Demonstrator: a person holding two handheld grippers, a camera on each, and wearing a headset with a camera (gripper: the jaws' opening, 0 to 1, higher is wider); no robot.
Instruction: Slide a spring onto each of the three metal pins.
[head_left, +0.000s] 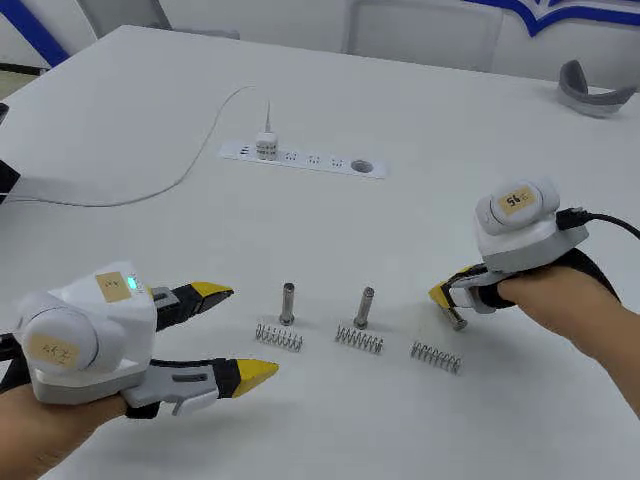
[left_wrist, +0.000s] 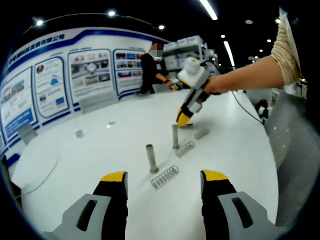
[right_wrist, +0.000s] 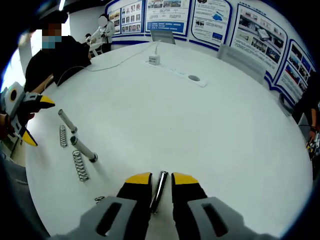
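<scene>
Fingers (right_wrist: 140, 181) of R gripper (head_left: 442, 293) clenched on one metal pin (right_wrist: 161, 186), held tilted, low end at the table (head_left: 420, 120). L gripper (head_left: 238, 331) fingers spread wide, nothing btwn them. Left pin (head_left: 287, 303) & middle pin (head_left: 364, 307) stand upright; three springs (head_left: 359, 340) lie flat in a row just in front.
</scene>
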